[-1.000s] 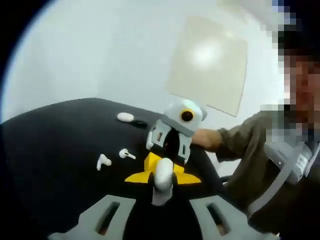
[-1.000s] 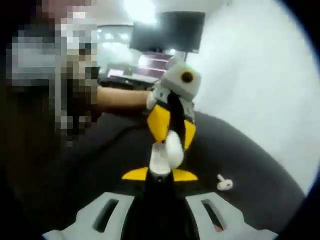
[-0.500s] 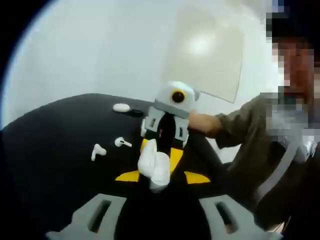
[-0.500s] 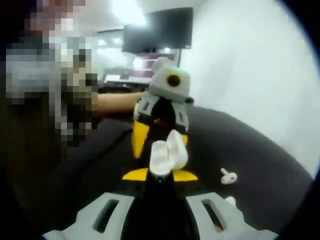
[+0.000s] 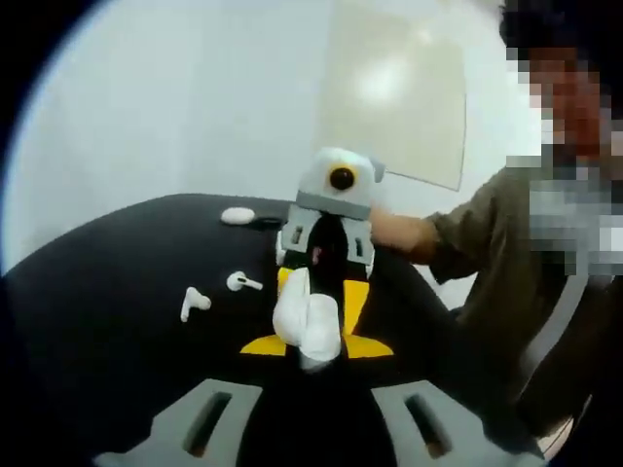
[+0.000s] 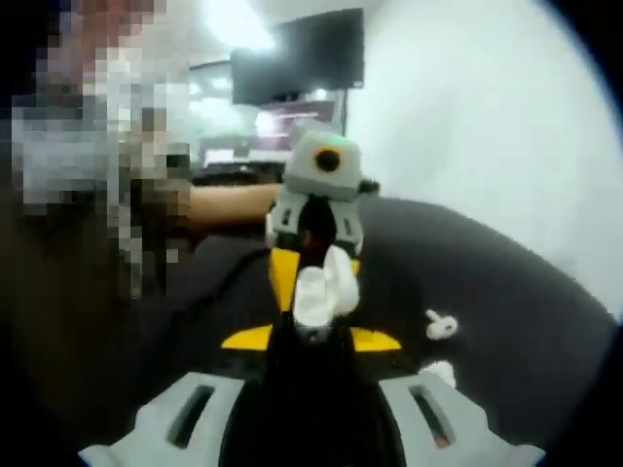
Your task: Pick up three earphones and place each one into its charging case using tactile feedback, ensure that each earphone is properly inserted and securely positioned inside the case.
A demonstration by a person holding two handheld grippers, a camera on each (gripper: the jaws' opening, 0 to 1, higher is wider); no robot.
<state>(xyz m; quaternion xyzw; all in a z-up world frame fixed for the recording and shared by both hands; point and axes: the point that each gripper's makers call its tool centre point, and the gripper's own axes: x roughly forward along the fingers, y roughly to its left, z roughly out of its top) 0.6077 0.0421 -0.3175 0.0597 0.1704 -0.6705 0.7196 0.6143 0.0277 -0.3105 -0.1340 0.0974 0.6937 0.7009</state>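
Charging case (image 5: 308, 321) now upright, both jaws clamped on it; earphones (image 5: 195, 303) lie as before

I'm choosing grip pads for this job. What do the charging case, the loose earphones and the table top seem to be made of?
Charging case: probably smooth hard plastic, white with soft highlights. Earphones: likely the same white plastic, though too small to be sure. Table top: black and matte with no glare, possibly cloth or a rubber mat; the blur leaves that open.
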